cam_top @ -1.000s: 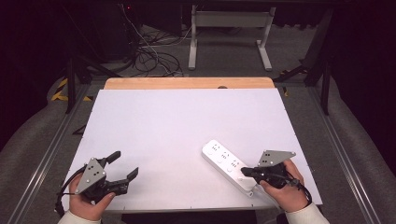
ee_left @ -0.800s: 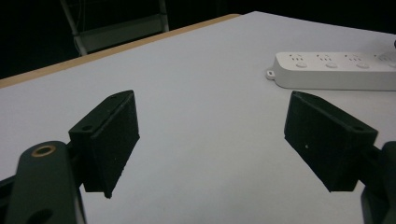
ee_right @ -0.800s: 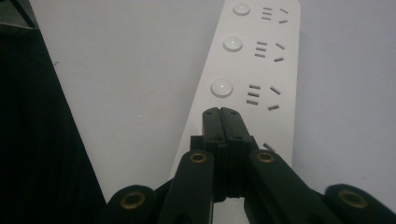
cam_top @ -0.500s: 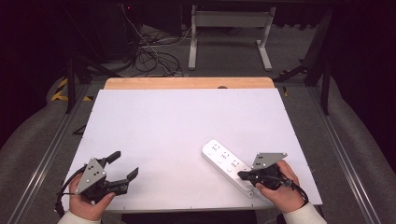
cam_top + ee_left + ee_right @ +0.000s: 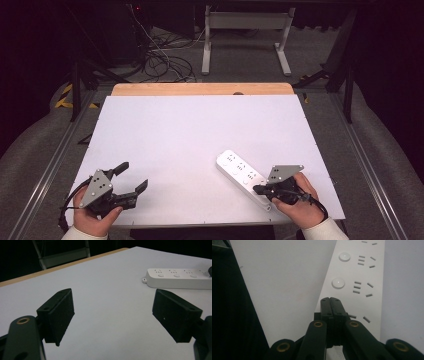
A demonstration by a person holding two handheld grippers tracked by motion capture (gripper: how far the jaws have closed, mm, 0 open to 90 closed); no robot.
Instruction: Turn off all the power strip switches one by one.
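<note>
High view first: the white table (image 5: 190, 140) takes up the middle of the frame with a wooden strip along its far edge, and the white power strip (image 5: 239, 171) lies in the lower right of it, close to the near edge; its long axis runs on a diagonal, from the middle right of the frame down towards the lower right corner, with the socket faces and their round buttons turned up; the far end points up and left, the near end runs under my right gripper (image 5: 259, 189).

My right gripper sits over that near end with its jaws fully together and nothing between them; in the right gripper view the joined tips rest over the strip's face (image 5: 357, 277), just short of the nearest round button (image 5: 338, 282); whether the tips actually touch the plastic I cannot tell.

My left gripper (image 5: 134, 179) waits in the lower left of the high view, jaws wide apart and empty, well away from the strip; in the left gripper view the strip (image 5: 180, 278) lies across the upper right.

I judge the step in hand to be pressing a switch button with the closed tips; the next move calls for nudging them forward along the strip's axis onto that button, then pushing straight down without skidding the strip.
</note>
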